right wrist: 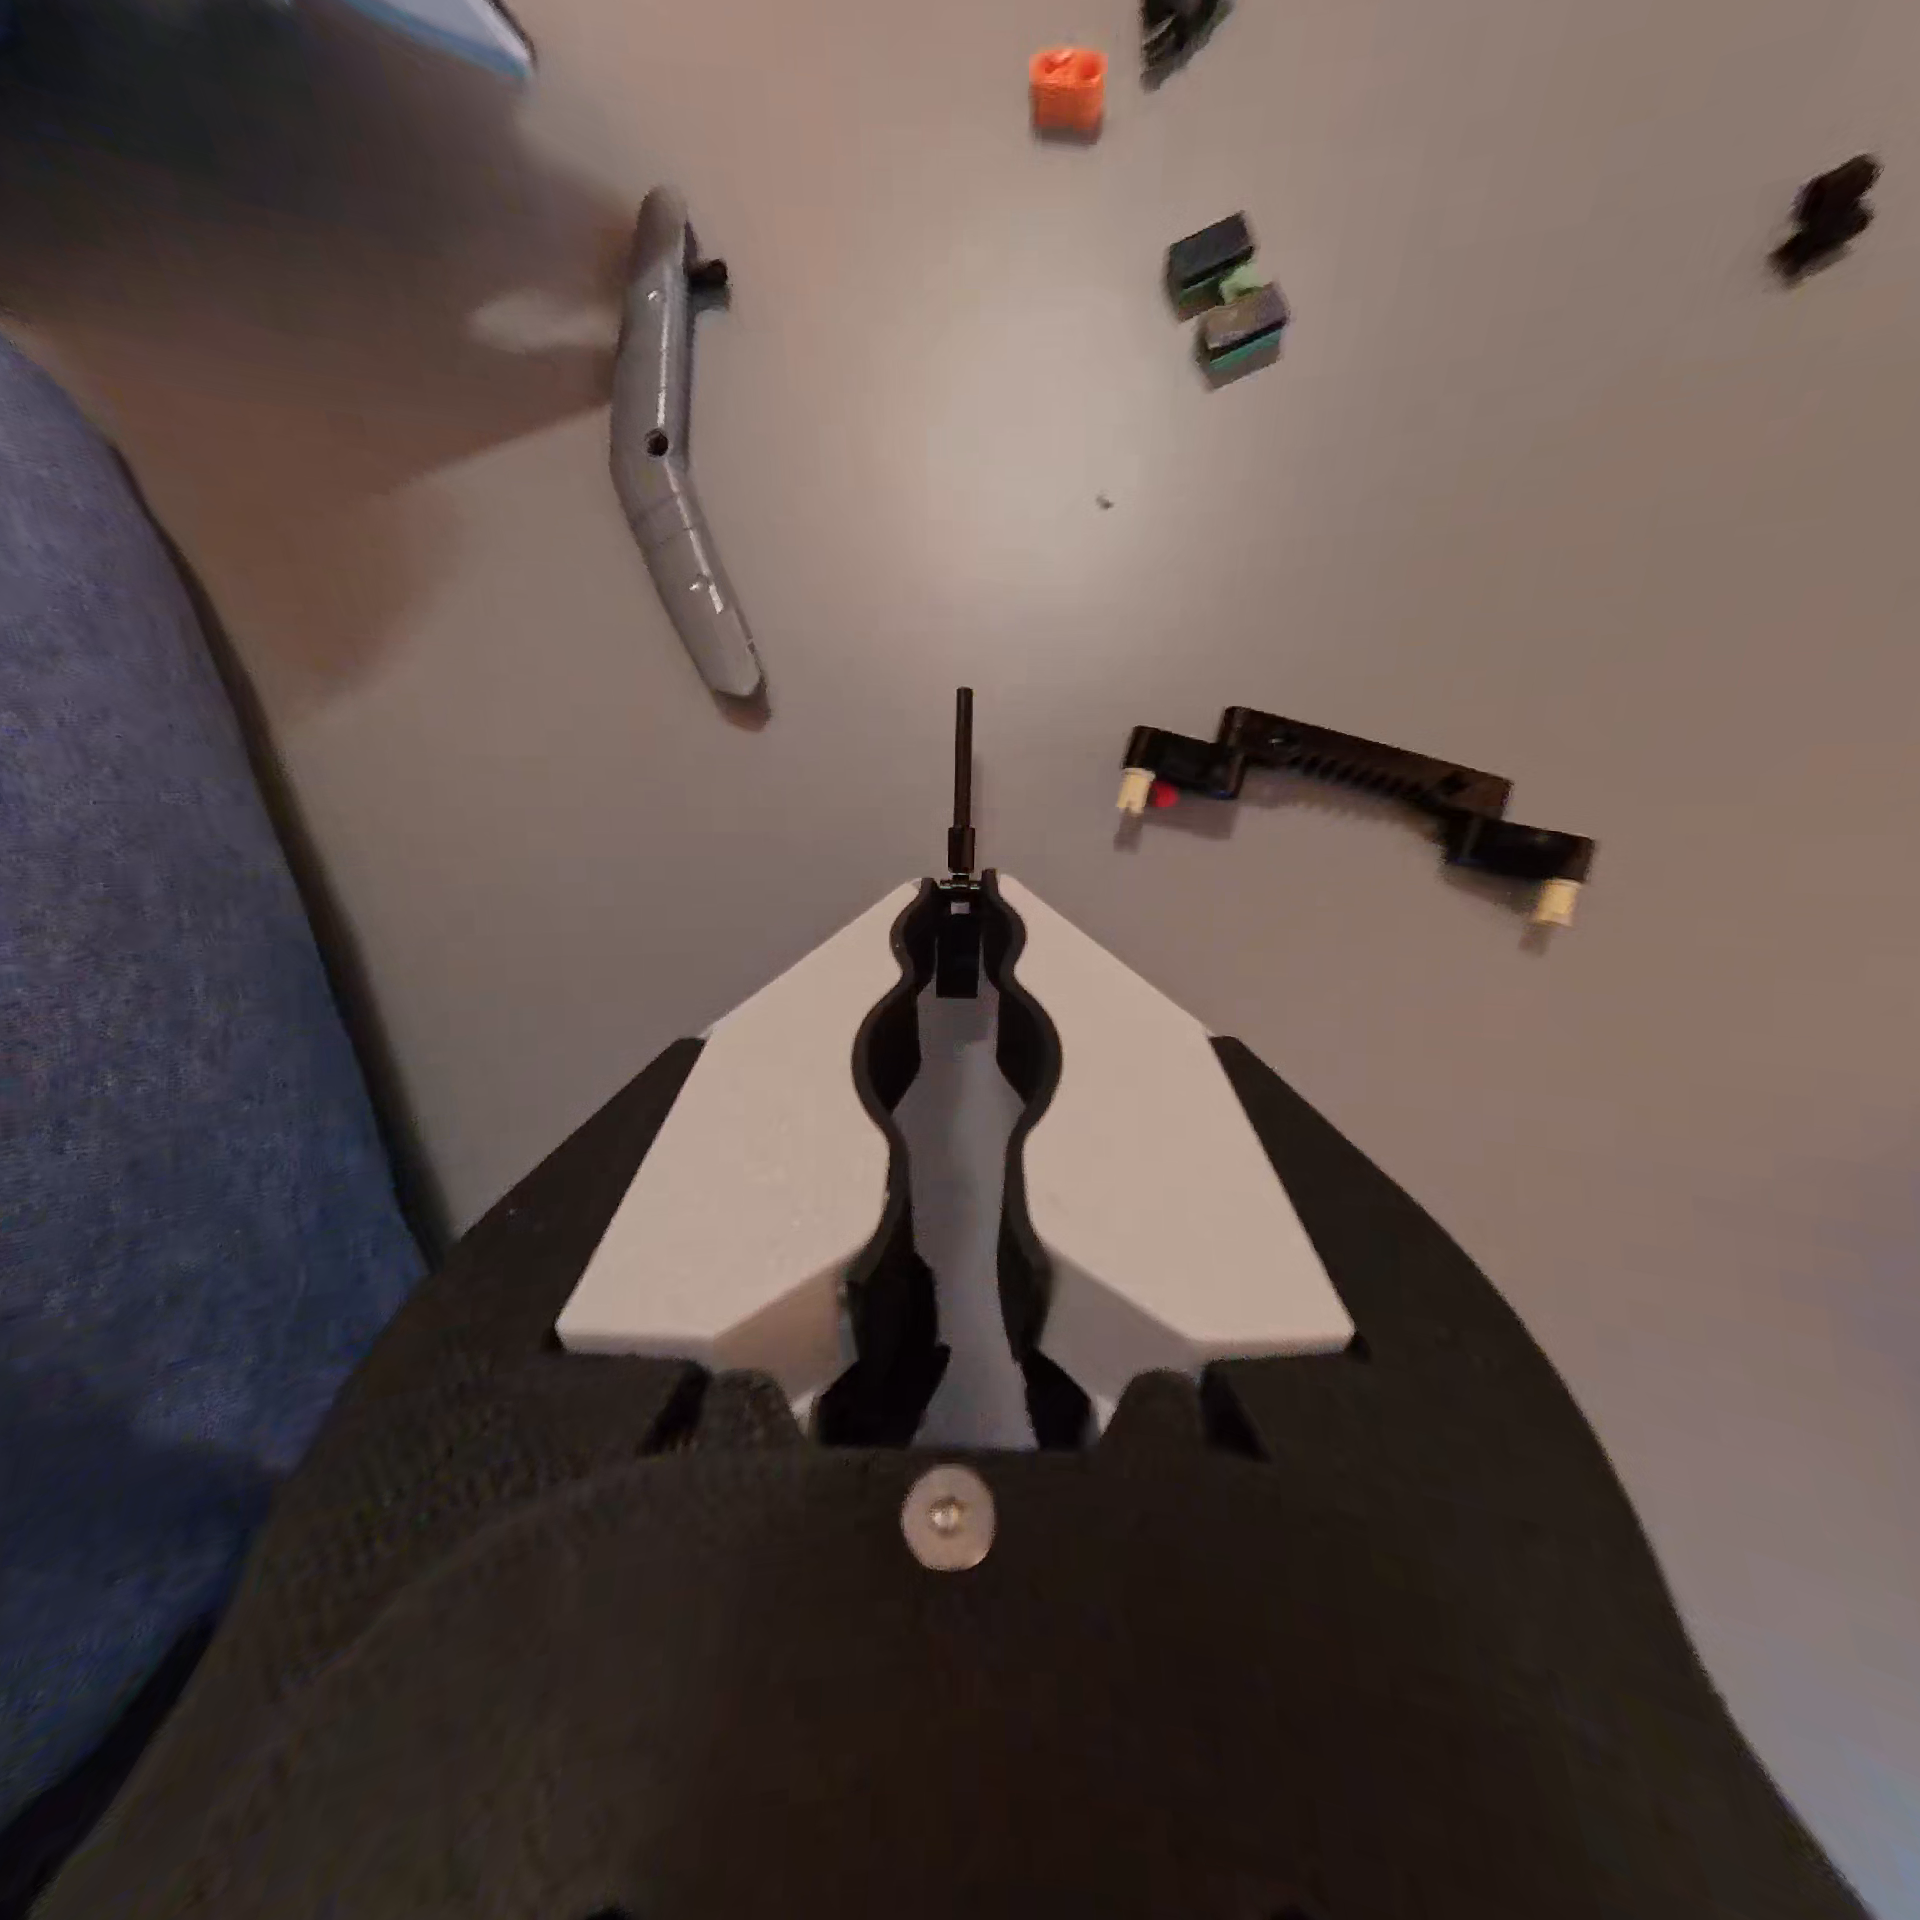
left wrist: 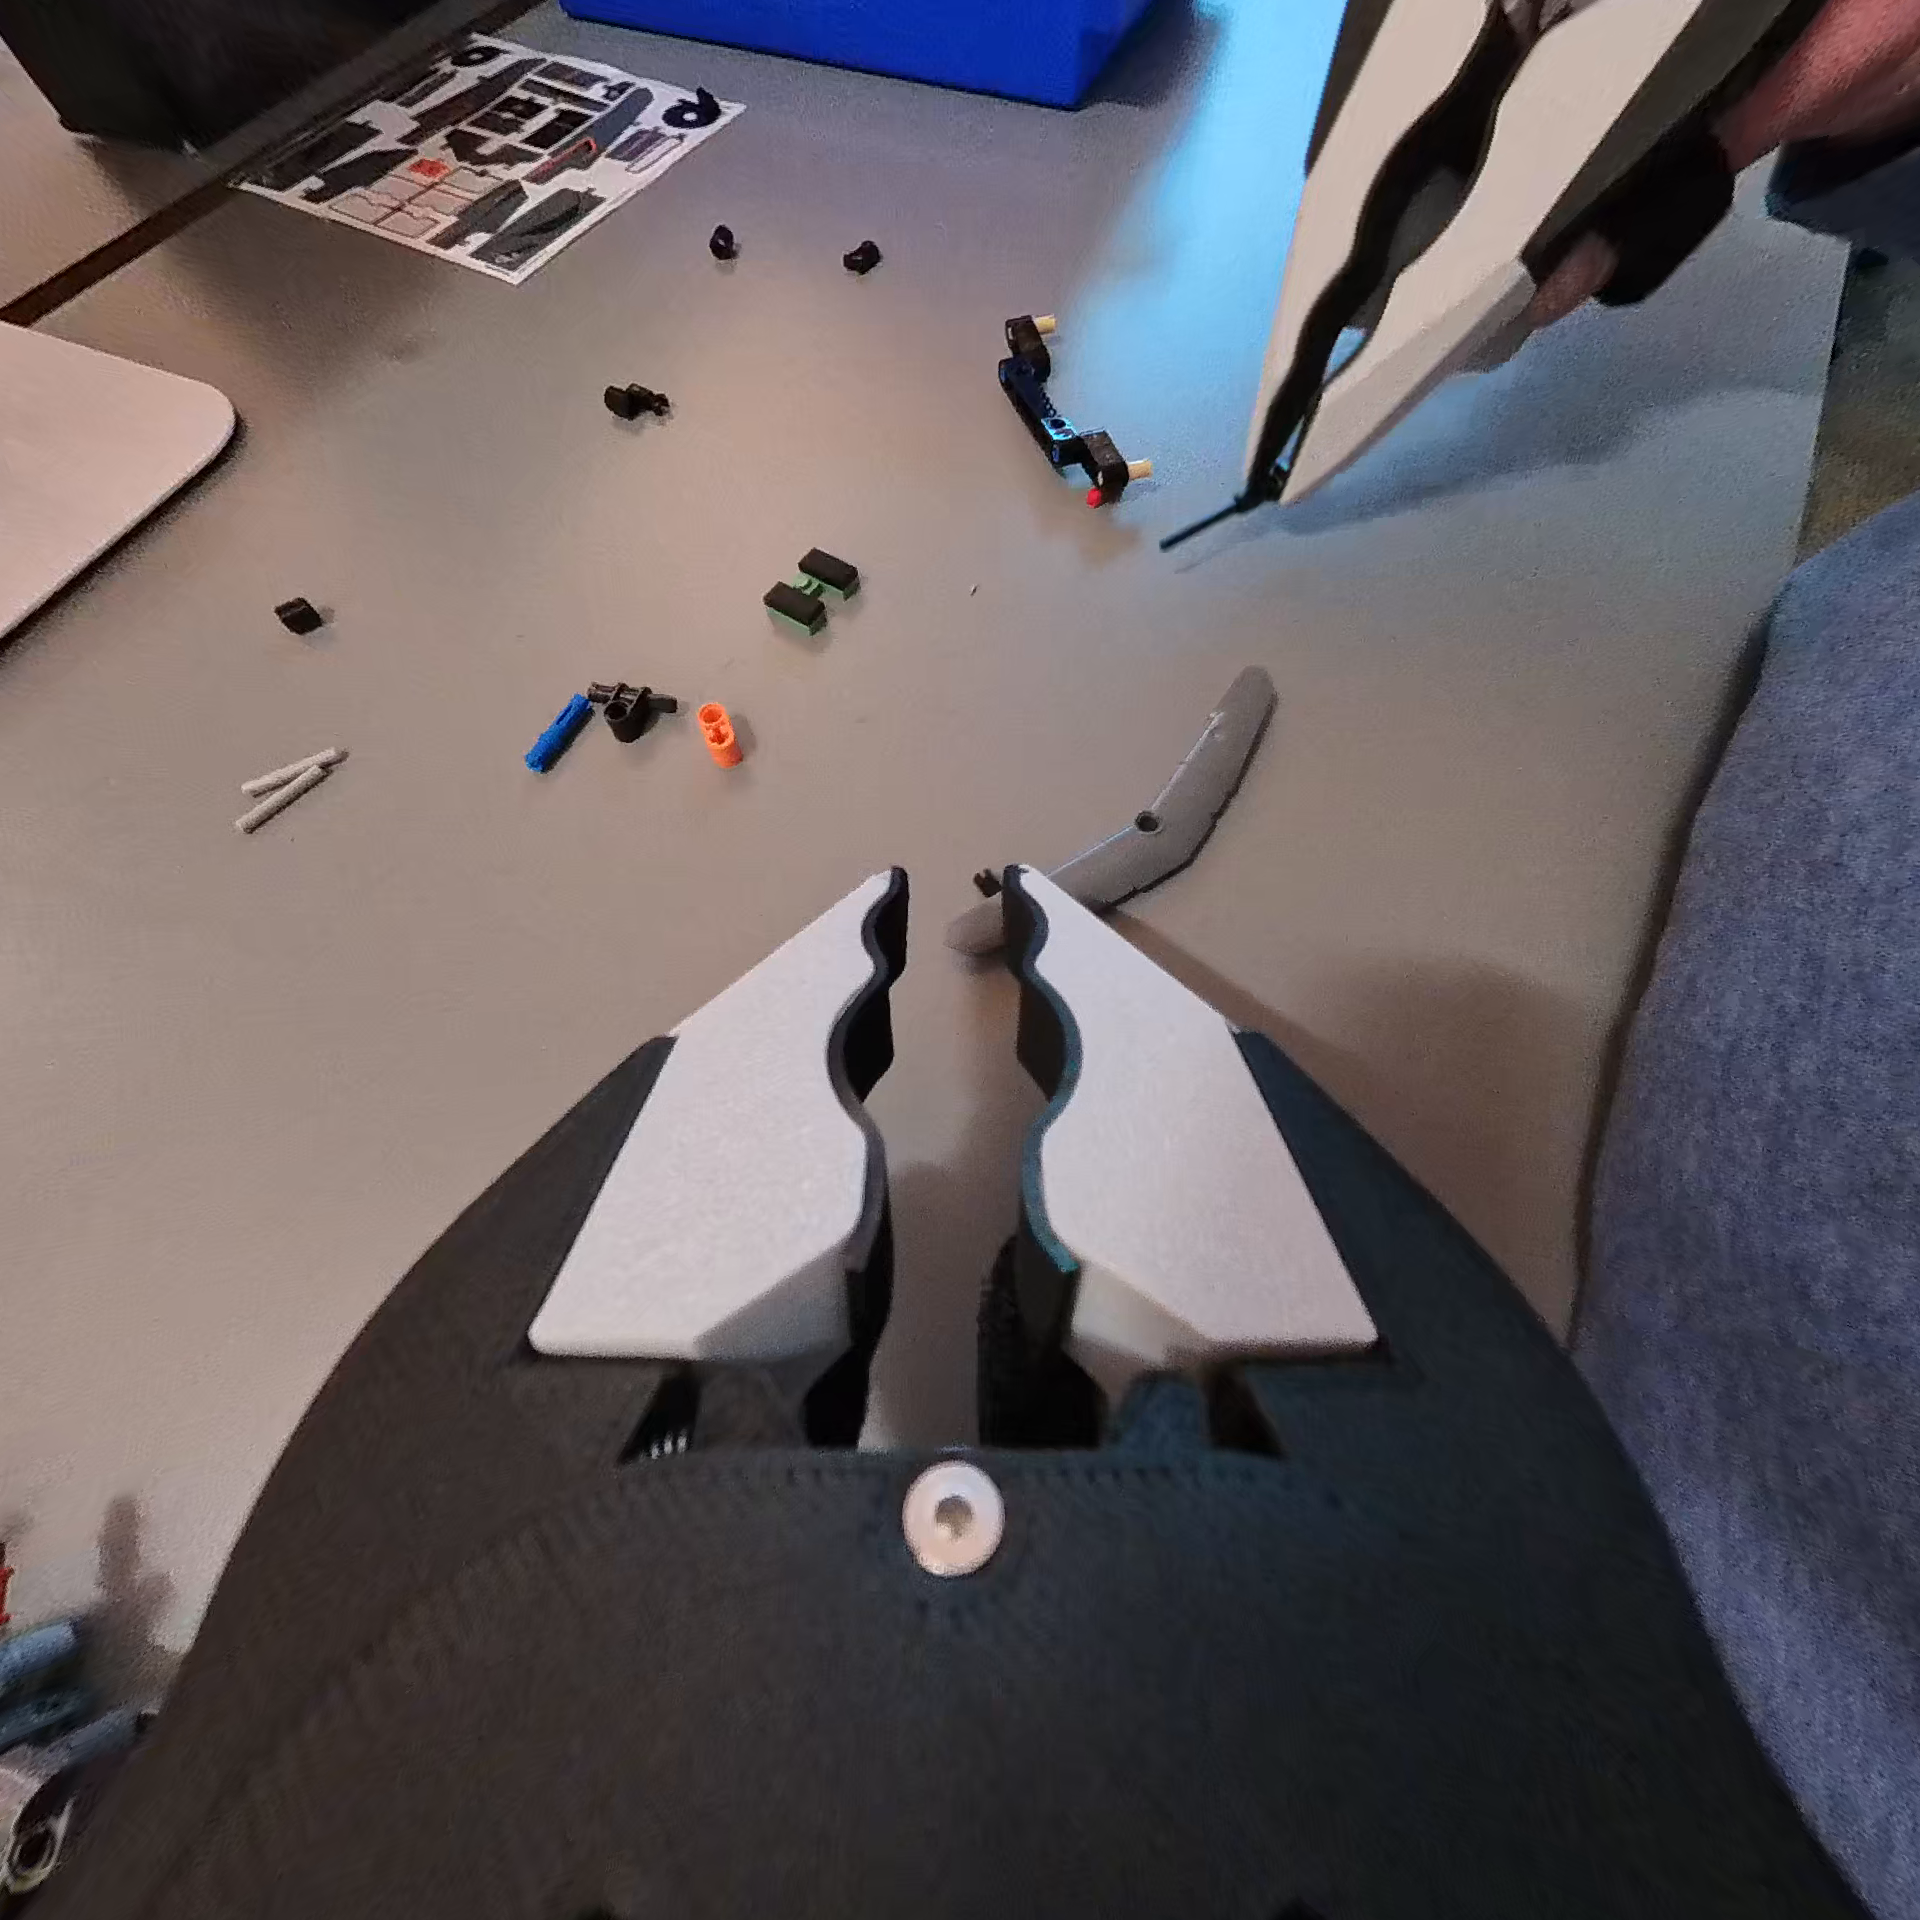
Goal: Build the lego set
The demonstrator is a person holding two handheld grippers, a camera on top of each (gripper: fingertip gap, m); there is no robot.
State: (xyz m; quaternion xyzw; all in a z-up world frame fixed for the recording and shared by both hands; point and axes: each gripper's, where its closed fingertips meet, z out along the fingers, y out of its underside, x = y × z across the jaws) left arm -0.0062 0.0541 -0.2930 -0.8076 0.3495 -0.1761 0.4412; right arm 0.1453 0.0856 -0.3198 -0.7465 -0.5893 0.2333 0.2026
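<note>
The thin black axle [right wrist: 964, 769] sits in the centre of the right wrist view, pinched at its thick end by the right gripper [right wrist: 957, 883], so its free end points forward, probably ready to enter a hole. To its right lies the black rack assembly [right wrist: 1361, 784] with cream pins. To the upper left lies the grey curved panel [right wrist: 665, 457].

In the left wrist view, the left gripper [left wrist: 954, 883] is spread and holds nothing. Its right tip is just beside the lower end of that panel, perhaps to steady it. Farther up and left on the grey table [left wrist: 1039, 644] lie small loose parts: an orange connector [left wrist: 719, 735], a blue pin [left wrist: 558, 732], a green-and-black block [left wrist: 811, 590].
</note>
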